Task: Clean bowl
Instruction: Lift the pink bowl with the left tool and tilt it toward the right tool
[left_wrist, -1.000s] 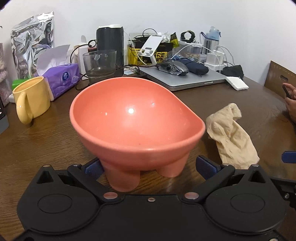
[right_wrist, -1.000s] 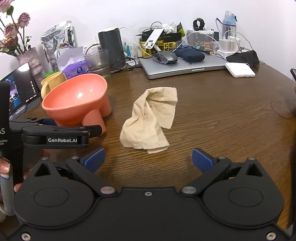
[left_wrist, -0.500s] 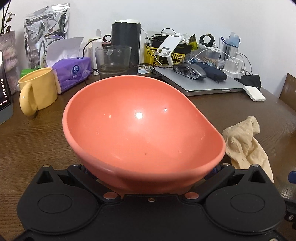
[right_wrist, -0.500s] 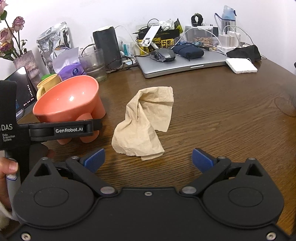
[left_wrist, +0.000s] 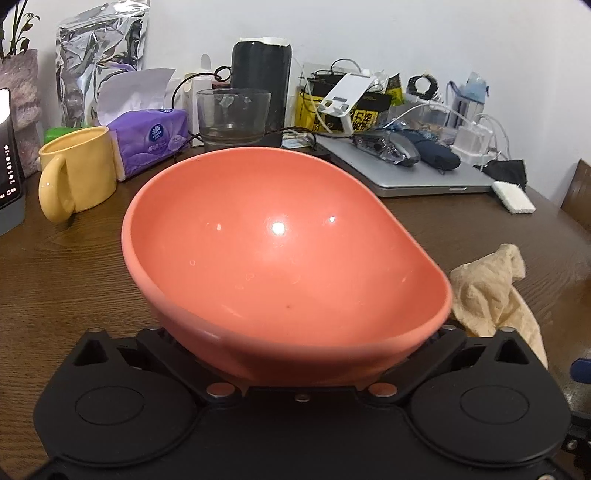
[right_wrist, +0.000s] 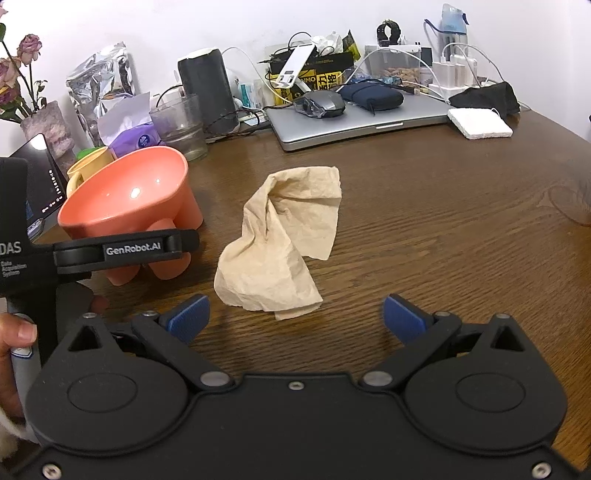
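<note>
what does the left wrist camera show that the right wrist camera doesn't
Only the left wrist view shows the whole inside of the coral bowl, a dark speck low down.

Only the right wrist view shows the bowl's legs, the left gripper around them, the open right gripper, and the dried roses.

Both show the beige cloth and laptop.

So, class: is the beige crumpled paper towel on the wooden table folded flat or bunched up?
Bunched up. The beige crumpled paper towel lies in loose, uneven folds on the wooden table, untouched.
</note>
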